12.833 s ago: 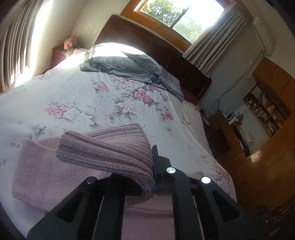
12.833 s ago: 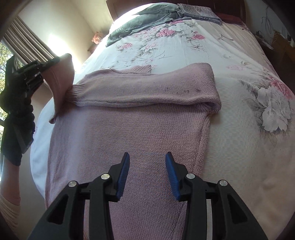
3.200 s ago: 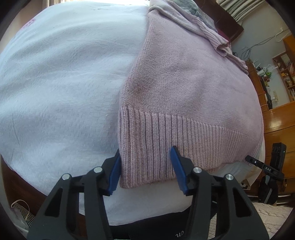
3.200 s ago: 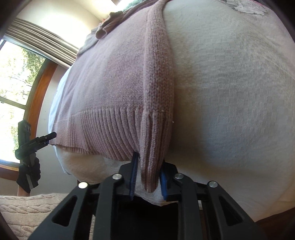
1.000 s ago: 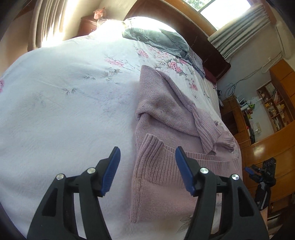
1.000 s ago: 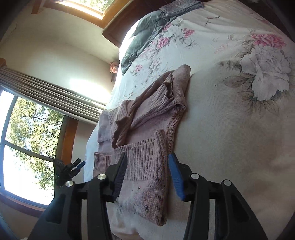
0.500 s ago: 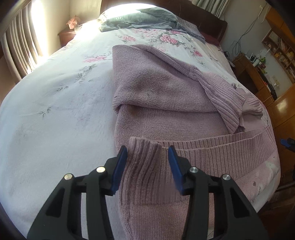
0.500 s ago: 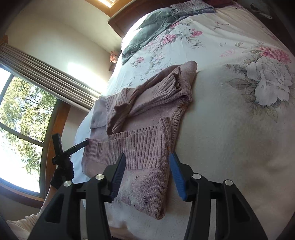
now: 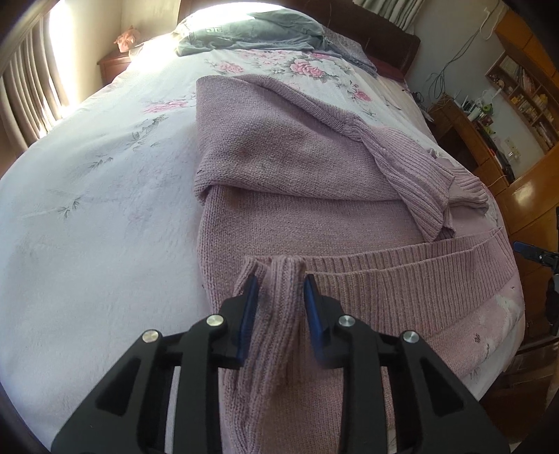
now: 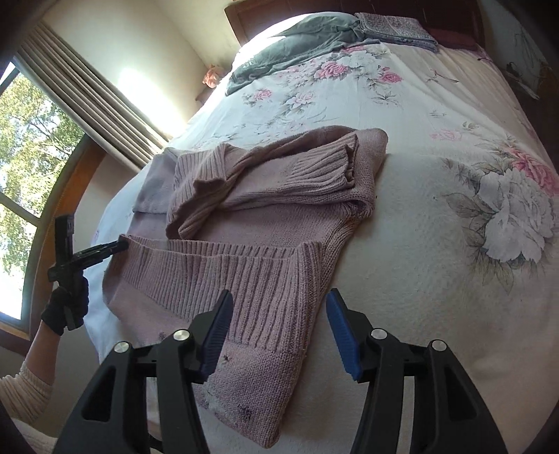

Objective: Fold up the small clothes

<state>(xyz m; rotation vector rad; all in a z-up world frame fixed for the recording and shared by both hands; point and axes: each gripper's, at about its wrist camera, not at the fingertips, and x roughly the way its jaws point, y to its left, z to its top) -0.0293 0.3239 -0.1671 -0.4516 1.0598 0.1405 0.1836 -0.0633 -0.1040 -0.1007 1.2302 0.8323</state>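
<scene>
A pink knit sweater (image 9: 297, 167) lies on the floral bedspread (image 9: 104, 209), sleeves (image 9: 412, 174) folded across the chest. Its ribbed hem (image 9: 401, 279) is turned up over the body. My left gripper (image 9: 281, 304) is shut on the hem's left corner, with the rib bunched into a ridge between the blue pads. In the right wrist view the sweater (image 10: 279, 209) shows from the other side. There my right gripper (image 10: 277, 331) stands wide open over the hem's right corner (image 10: 300, 279). The left gripper (image 10: 87, 256), held by a gloved hand, shows at the hem's far end.
A grey garment (image 9: 251, 31) and a patterned pillow lie by the dark headboard. A nightstand (image 9: 111, 66) stands at the far left. Wooden desk and shelves (image 9: 489, 139) line the right. A curtained window (image 10: 87, 94) is beside the bed. The bed's near edge is just below the sweater.
The left fingers have closed onto the hem corner and bunched it. The right gripper has opened wider and come closer to the hem's right corner.
</scene>
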